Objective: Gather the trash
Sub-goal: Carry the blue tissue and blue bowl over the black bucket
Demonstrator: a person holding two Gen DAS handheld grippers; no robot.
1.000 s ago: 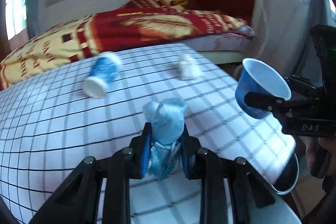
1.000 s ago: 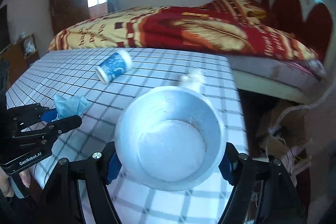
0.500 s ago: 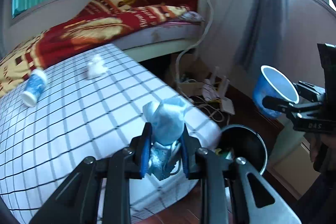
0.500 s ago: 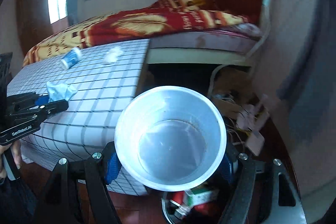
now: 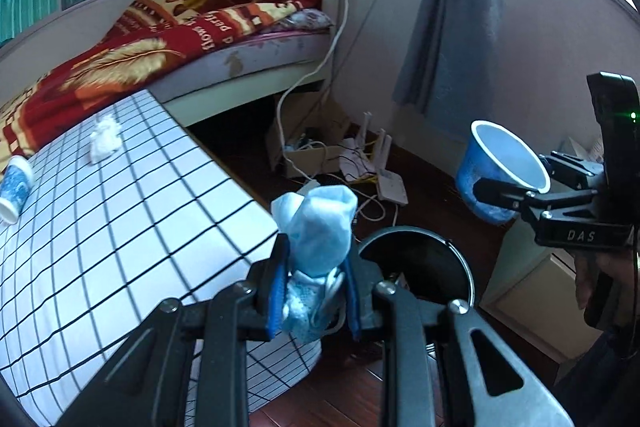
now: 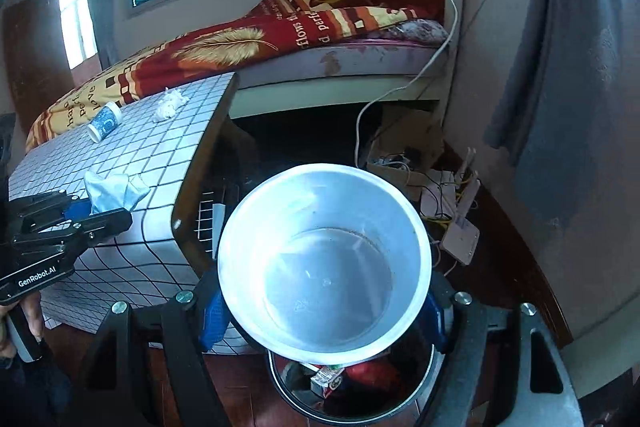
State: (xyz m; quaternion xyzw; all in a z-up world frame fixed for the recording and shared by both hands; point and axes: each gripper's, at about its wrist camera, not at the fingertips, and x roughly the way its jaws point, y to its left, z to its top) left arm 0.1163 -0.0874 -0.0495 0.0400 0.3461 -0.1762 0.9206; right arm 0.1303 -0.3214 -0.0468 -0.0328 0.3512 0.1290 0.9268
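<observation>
My left gripper is shut on a crumpled light-blue face mask, held just past the table's corner, beside the rim of a black trash bin on the floor. My right gripper is shut on a blue paper cup with a white inside, its mouth facing the camera, right above the bin, which holds some rubbish. The same cup shows at the right in the left wrist view. On the checked table lie another blue cup on its side and a white tissue wad.
A bed with a red and yellow blanket stands behind the table. On the wooden floor near the bin lie a cardboard box, white cables and a router. A grey curtain hangs at the wall. A person's hand holds the right gripper.
Both grippers have swung right, off the table top to the bin beside its corner, each keeping its load. The bin has come into view beneath them.
</observation>
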